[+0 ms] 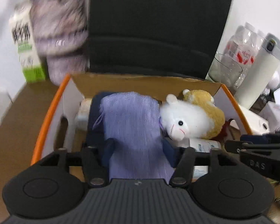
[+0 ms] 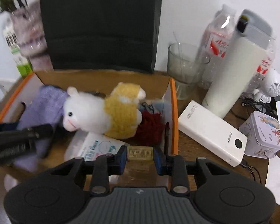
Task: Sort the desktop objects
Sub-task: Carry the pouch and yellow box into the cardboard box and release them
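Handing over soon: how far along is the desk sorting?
Done: plush alpaca and tissue pack lie in the box. In hand: left gripper straddles the purple cloth, right gripper a tan block, both at the box. Left: power bank and tin on the desk.

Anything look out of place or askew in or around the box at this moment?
Only slightly: the plush alpaca lies on its side in the orange-edged box, and the purple cloth lies between the left gripper's fingers, draped over the clutter. Nothing looks spilled or damaged.

The cloth point(image 1: 134, 130) is lilac, the alpaca point(image 2: 100, 112) white with a yellow back, the box point(image 2: 174, 112) orange-edged, the pom point(image 2: 149, 128) dark red.
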Motion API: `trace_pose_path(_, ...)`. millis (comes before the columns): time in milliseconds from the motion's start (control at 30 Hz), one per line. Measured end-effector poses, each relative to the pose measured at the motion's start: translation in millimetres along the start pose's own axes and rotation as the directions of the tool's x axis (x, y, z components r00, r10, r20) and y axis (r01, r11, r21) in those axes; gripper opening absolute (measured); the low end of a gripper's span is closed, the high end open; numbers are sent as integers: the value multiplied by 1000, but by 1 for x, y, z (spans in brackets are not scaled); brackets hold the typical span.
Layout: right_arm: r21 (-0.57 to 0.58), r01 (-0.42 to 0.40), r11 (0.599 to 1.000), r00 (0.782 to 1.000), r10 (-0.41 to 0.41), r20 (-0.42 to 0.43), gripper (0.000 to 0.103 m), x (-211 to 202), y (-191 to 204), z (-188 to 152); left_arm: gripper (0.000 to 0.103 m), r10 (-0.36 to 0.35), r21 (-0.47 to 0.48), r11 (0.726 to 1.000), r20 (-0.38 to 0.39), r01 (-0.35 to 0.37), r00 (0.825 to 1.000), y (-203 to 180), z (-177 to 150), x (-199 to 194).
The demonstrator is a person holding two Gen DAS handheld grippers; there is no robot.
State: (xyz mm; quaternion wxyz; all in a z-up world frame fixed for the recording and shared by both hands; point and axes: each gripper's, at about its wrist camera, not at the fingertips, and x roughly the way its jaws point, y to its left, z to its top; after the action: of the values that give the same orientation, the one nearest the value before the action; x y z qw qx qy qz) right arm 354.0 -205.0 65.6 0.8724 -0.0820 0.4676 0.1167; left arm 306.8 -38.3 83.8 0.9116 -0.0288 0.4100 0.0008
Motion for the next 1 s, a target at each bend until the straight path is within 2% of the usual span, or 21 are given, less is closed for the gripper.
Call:
trace_pose_path(33,-5,4,1000,1000,-4,0,38,1,1,1,71,10,14,1000,18,-10,1000,0,2,-3)
trace_pose_path(67,-11,0,1000,1000,0,8,43,1,2,3,80,-2,19,1000,20,2,1000,1,6,-4)
trace_pose_path(100,-11,-5,1000,1000,5,13,49,-1,2,4,84,-23,17,1000,13,23,1000,4,10,-6)
trace_pose_path(133,-1,-7,1000,1000,7,19,51,-3,2,8,84,-40,10,999,4,40,999,6,16,-7)
trace_pose_path(200,24,-44,999,998,43,45,55,-10,1,15,91,-50,13,999,-8,50,999,10,25,-10)
trace_pose_path(300,73,-106,992,993,102,61,73,-17,1,27,99,-14,7,1000,-14,14,1000,15,38,-13)
trace_pose_path(433,130,-157,979,986,148,77,75,-25,6,28,99,-1,-46,999,-42,-1,999,27,37,-18)
trace_pose_path(600,111,-173,979,981,161,108,79,-44,10,7,102,16,-7,1000,-18,-16,1000,35,22,-43)
trace_pose_path(700,121,-172,978,979,155,132,79,-59,9,-7,103,37,-18,999,0,-37,999,41,12,-59)
trace_pose_path(833,122,-171,978,966,142,216,83,-87,15,-35,103,64,-56,996,28,-62,998,45,-18,-82)
trace_pose_path(1000,106,-178,978,943,138,303,83,-118,27,-86,103,85,-12,996,114,-84,990,39,-66,-119)
